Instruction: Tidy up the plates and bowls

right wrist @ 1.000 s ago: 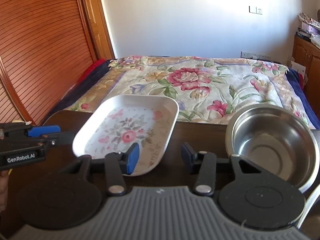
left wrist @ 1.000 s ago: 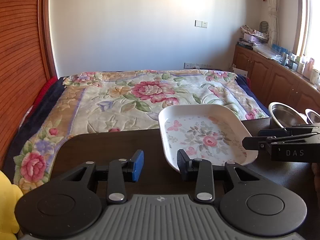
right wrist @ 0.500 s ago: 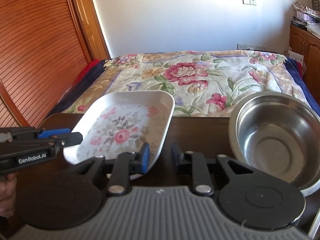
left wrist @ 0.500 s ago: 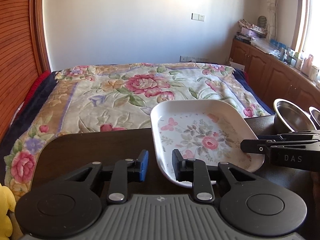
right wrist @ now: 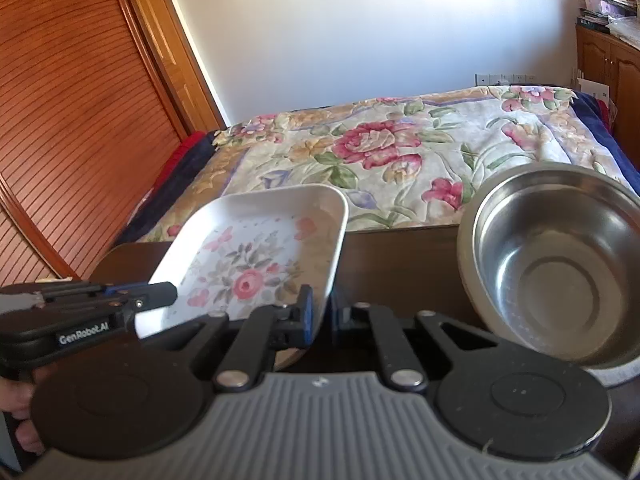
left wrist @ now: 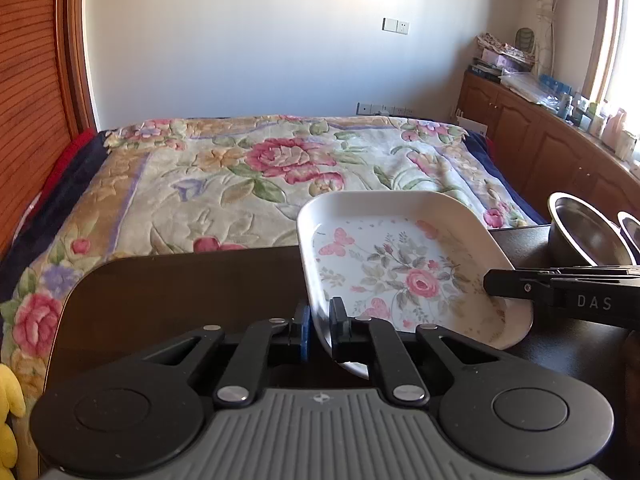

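A white rectangular plate (left wrist: 400, 264) with a pink flower print rests on the dark table (left wrist: 180, 288). My left gripper (left wrist: 322, 332) is shut on the plate's near left rim. In the right wrist view, my right gripper (right wrist: 322, 316) is shut on the near right rim of the plate (right wrist: 256, 256). Each gripper appears in the other's view: the right gripper (left wrist: 494, 284) at the plate's right side, the left gripper (right wrist: 166, 292) at its left side. A steel bowl (right wrist: 560, 272) stands just right of the plate, with a second bowl (left wrist: 632, 232) behind it.
Beyond the table's far edge lies a bed (left wrist: 260, 168) under a floral blanket. Wooden cabinets (left wrist: 540, 148) with clutter on top run along the right wall. A slatted wooden door (right wrist: 80, 120) fills the left. A yellow object (left wrist: 8, 400) shows at the lower left.
Both grippers moved in toward the plate from either side and went from open to shut on its near rim. The bowls stayed put.
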Demonstrator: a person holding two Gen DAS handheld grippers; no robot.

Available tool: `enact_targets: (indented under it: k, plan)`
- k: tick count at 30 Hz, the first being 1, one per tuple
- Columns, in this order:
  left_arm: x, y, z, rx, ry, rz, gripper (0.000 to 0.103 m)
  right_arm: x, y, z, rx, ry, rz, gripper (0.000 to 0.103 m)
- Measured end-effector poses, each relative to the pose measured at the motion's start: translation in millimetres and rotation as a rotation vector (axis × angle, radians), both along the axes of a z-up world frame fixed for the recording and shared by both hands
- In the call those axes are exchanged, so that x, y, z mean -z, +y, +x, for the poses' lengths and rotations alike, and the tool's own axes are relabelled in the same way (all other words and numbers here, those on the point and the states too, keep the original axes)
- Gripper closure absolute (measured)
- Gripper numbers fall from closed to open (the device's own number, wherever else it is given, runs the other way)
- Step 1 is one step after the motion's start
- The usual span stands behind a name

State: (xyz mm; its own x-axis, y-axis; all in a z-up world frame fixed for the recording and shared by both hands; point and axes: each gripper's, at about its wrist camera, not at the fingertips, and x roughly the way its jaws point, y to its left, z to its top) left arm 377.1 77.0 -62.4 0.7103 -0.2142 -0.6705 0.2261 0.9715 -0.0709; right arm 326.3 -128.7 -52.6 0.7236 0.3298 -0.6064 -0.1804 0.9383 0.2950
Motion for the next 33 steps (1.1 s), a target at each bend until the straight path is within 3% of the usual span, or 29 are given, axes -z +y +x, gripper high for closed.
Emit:
enact_targets:
  k: [10, 24, 33]
  plan:
    - [-17, 6, -33, -0.014, -0.015, 0.002, 0.092, -8, 1, -17, -0.050, -0.014, 0.027, 0.093]
    - [-61, 13, -96, -0.038, -0.113, -0.003, 0.092, -41, -1, -61, -0.116, -0.099, 0.060, 0.093]
    - [-74, 12, -135, -0.046, -0.150, -0.020, 0.092, -57, -8, -92, -0.136, -0.160, 0.062, 0.093]
